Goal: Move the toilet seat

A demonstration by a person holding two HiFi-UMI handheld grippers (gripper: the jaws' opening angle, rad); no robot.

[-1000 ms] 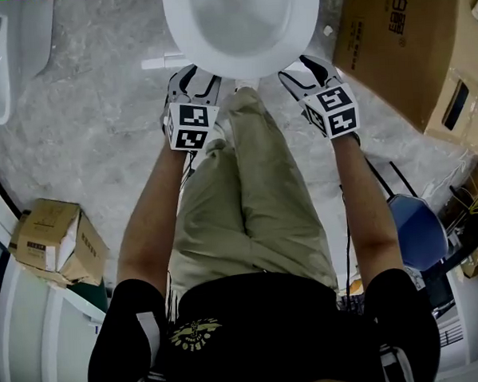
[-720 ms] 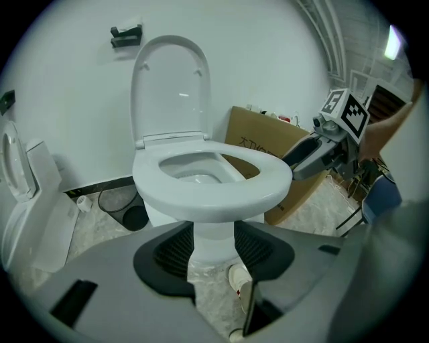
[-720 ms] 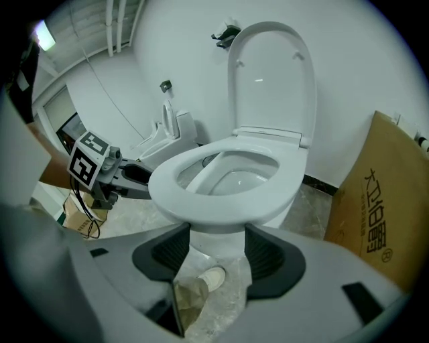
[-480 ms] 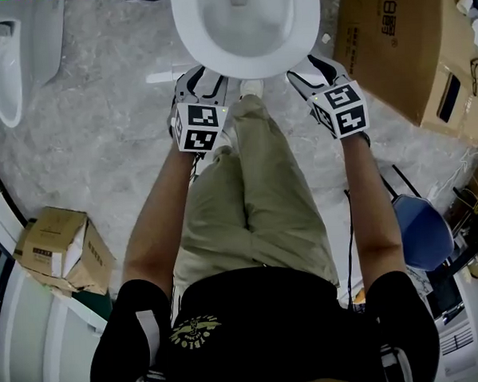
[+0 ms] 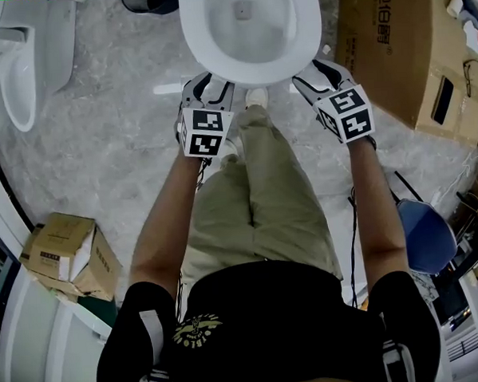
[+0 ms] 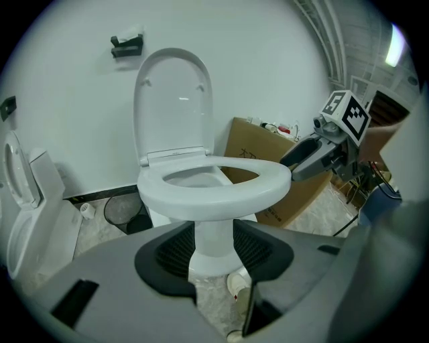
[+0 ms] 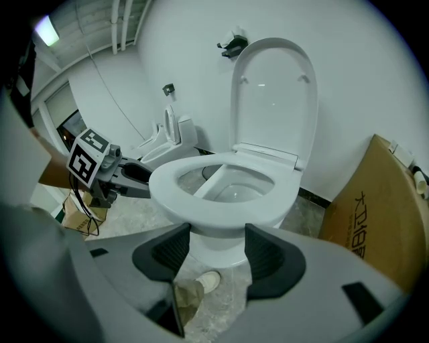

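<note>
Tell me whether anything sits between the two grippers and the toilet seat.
Nothing visible does. The left gripper and right gripper hang open and empty at the front of the toilet seat; the left jaws have just closed slightly.

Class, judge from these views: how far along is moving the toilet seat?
Done: the lid is upright. In hand: the left hand-held gripper and right hand-held gripper sit at the seat's front corners, jaws apart, pinching nothing; the left's jaws have just been closing slightly. Left: the seat lies roughly level over the bowl, not swung up against the lid.
</note>
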